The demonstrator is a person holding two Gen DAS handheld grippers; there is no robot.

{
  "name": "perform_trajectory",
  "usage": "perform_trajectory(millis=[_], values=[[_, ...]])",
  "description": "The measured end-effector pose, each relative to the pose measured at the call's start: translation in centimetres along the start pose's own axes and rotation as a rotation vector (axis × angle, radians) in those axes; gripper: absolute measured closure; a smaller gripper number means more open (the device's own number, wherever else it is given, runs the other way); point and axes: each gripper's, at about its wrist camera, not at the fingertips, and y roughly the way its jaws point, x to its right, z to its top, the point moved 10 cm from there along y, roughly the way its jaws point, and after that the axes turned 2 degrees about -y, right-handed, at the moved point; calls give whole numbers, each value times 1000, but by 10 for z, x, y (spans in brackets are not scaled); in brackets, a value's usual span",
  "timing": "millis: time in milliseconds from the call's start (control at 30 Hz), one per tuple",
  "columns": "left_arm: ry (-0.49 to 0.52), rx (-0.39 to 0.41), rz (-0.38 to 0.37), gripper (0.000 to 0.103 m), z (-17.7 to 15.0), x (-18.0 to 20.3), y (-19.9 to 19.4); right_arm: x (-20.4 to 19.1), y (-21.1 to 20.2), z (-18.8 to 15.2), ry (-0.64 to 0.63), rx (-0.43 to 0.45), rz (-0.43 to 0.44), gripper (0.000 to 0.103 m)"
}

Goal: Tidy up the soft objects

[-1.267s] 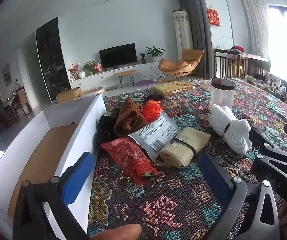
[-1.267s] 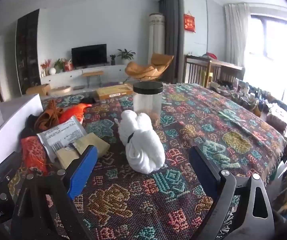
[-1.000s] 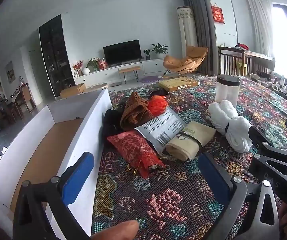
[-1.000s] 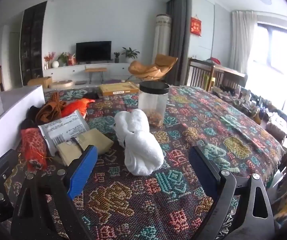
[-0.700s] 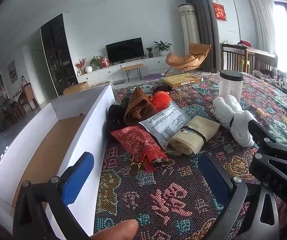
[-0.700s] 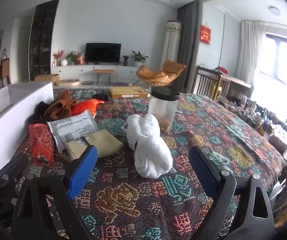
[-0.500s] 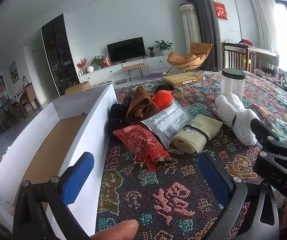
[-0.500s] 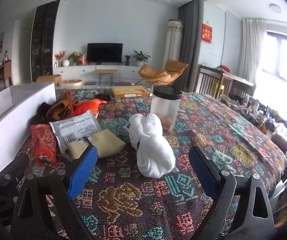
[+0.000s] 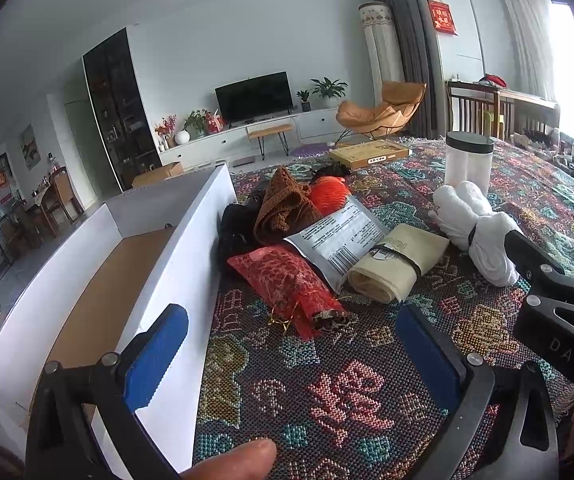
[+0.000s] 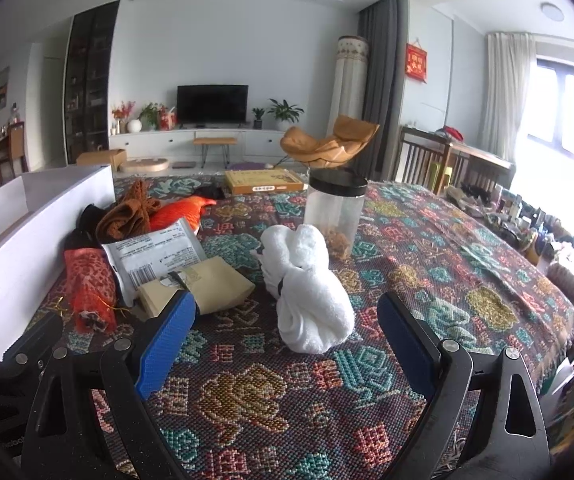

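Soft things lie on the patterned tablecloth: a red mesh pouch (image 9: 287, 280) (image 10: 89, 280), a beige rolled cloth with a black band (image 9: 397, 262) (image 10: 207, 284), a brown knit piece (image 9: 283, 208) (image 10: 127, 210), an orange item (image 9: 329, 196) (image 10: 181, 210), a black cloth (image 9: 233, 228), and a white tied towel (image 9: 477, 228) (image 10: 307, 280). My left gripper (image 9: 291, 344) stands open just short of the red pouch. My right gripper (image 10: 287, 328) stands open in front of the white towel. Neither holds anything.
An open white box (image 9: 191, 264) (image 10: 27, 240) with a brown floor stands at the left of the pile. A silver printed packet (image 9: 339, 236) lies among the soft things. A clear jar with a black lid (image 10: 335, 210) and a flat yellow box (image 10: 265, 182) stand farther back.
Both grippers have drifted slightly backward and to the right, so the pile and towel sit a little farther off. Nothing on the table has moved; both stay open.
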Motion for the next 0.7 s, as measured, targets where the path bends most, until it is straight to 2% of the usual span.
perform_trajectory(millis=[700], values=[[18,-22,13,0,-13,2,6,0,0,0,5,-2,3,9]])
